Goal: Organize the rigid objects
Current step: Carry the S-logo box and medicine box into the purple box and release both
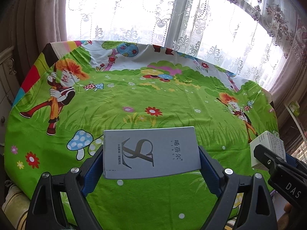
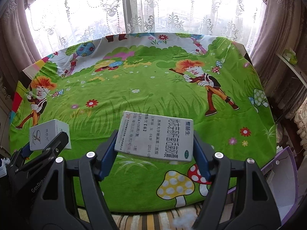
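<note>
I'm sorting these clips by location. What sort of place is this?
Most likely a room in a home: a table under a cartoon-print tablecloth stands by a window with lace curtains and heavy drapes. Each hand-held gripper holds a small box.

"DAS" on right gripper (image 1: 276, 164); "GenRob" on left gripper (image 2: 38, 186)
</note>
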Motion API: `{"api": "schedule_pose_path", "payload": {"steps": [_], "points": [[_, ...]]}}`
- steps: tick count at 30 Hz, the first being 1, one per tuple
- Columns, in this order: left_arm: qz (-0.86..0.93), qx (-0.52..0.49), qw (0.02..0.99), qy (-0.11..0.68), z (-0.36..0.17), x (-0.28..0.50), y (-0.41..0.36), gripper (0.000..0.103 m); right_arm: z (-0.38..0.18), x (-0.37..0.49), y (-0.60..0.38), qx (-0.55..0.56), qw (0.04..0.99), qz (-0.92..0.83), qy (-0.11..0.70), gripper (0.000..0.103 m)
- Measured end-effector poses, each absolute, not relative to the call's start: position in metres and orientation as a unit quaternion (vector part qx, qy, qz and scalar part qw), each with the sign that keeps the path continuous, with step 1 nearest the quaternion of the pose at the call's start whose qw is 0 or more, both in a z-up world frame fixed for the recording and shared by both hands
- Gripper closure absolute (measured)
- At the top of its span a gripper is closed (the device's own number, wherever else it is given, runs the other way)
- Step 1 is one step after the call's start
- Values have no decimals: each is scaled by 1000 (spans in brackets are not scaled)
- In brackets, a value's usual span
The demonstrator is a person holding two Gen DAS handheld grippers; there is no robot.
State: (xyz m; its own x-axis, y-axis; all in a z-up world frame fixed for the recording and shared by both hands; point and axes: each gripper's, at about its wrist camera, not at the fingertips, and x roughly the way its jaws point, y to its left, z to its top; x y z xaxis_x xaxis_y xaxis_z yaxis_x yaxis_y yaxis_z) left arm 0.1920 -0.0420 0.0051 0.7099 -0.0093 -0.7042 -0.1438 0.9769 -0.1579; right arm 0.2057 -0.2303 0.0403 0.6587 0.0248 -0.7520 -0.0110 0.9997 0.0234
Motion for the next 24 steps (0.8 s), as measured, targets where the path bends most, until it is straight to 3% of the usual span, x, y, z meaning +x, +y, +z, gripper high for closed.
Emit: {"api": "schedule_pose_path", "payload": {"steps": [24], "points": [[-106,-29,919,377,48,116,-142,13,83,88,-335,-7,914,-43,403,29]]}}
